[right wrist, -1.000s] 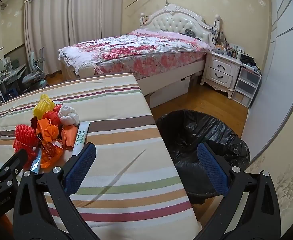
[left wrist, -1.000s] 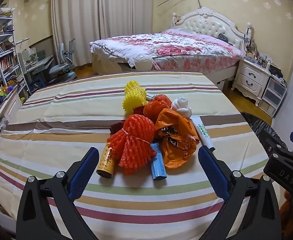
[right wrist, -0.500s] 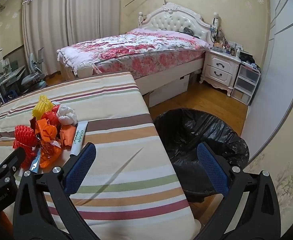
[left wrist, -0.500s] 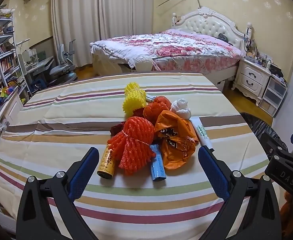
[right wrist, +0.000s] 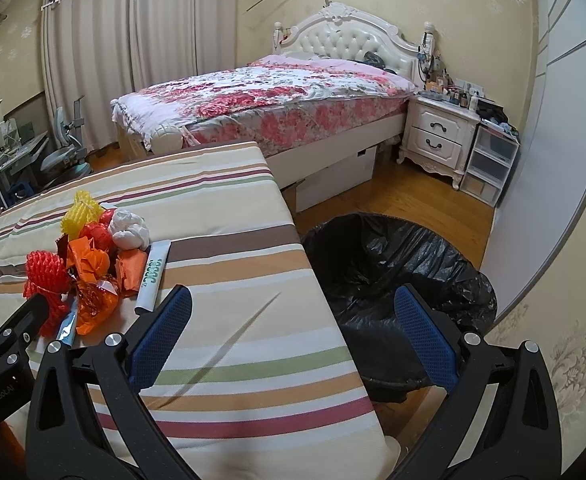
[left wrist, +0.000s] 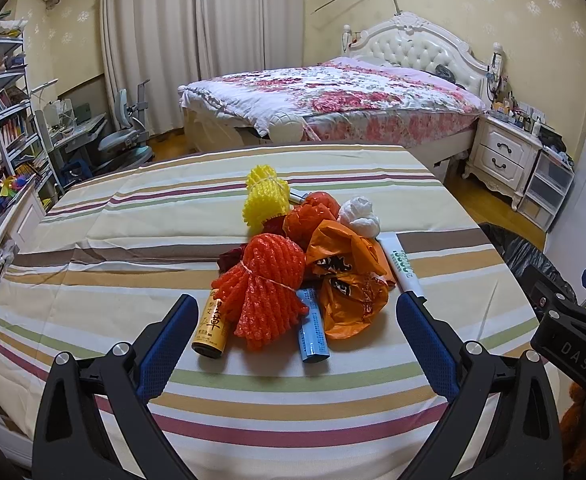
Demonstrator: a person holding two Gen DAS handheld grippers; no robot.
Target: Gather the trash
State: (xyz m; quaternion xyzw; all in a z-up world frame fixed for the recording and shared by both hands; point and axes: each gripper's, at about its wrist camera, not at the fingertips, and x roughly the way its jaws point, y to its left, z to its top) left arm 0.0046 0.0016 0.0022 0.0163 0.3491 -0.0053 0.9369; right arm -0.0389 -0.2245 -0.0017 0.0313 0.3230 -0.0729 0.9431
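Note:
A heap of trash lies on the striped table point(left wrist: 93, 240): a red foam net point(left wrist: 267, 280), a yellow foam net point(left wrist: 265, 198), an orange plastic bag point(left wrist: 349, 280), a white paper wad point(left wrist: 361, 216), a white tube point(left wrist: 403, 268), a blue tube point(left wrist: 313, 330) and a gold can point(left wrist: 213, 326). My left gripper point(left wrist: 293, 344) hovers open just in front of the heap, holding nothing. Off the table's right edge my right gripper point(right wrist: 293, 336) is open and empty. The heap point(right wrist: 89, 268) lies to its left; the black-lined bin point(right wrist: 397, 280) stands on the floor ahead.
A bed with a floral cover point(left wrist: 333, 100) stands behind the table. A white nightstand point(right wrist: 441, 140) and plastic drawers point(right wrist: 491, 164) are at the right wall. A desk, chair point(left wrist: 125, 136) and bookshelves point(left wrist: 1, 108) fill the left side. Wooden floor point(right wrist: 393, 196) surrounds the bin.
Both views shift only slightly; the right gripper has drifted a little, so the heap and bin sit marginally further left. Nothing was grasped or released.

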